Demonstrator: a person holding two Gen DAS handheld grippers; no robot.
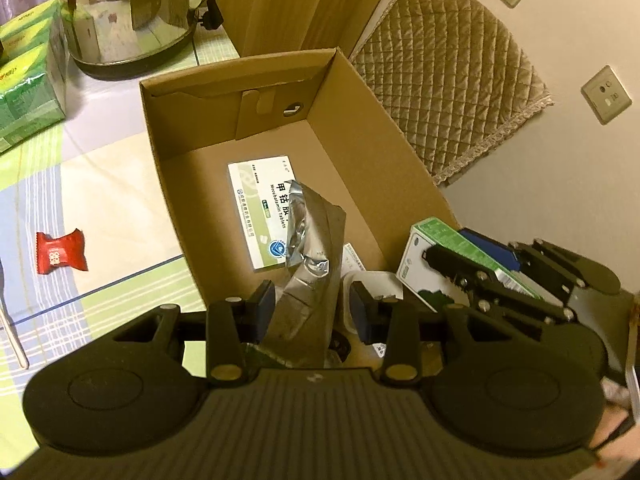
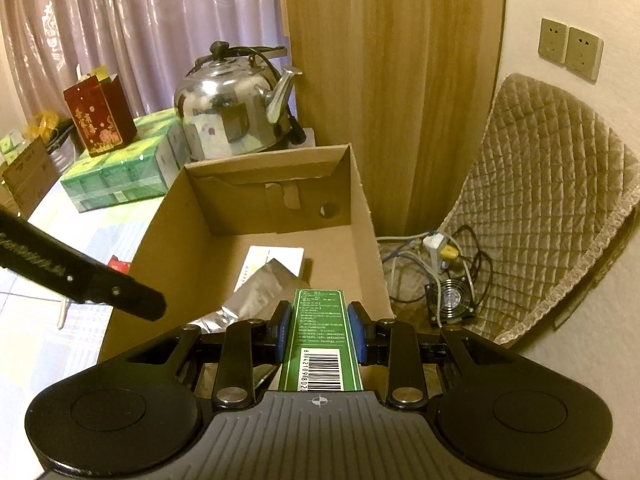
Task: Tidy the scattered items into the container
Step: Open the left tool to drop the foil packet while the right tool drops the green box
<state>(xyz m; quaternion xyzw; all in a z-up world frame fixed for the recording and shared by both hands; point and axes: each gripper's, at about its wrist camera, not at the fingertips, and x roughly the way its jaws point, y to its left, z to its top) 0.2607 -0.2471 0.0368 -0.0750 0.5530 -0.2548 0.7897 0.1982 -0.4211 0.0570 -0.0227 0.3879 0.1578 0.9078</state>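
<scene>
Both grippers hang over the near end of the cardboard box. The right gripper pinches a green carton; the left gripper stands spread around a silver foil pouch, its pads apparently clear. The drop-off step seems in hand: next, each must let go inside the walls, beside the pill packet already on the floor; a red sweet waits on the table near the box's left wall.

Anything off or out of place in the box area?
The silver foil pouch stands crumpled and tilted on the Mecobalamin tablet box in the cardboard box. A red candy lies outside on the tablecloth.
</scene>
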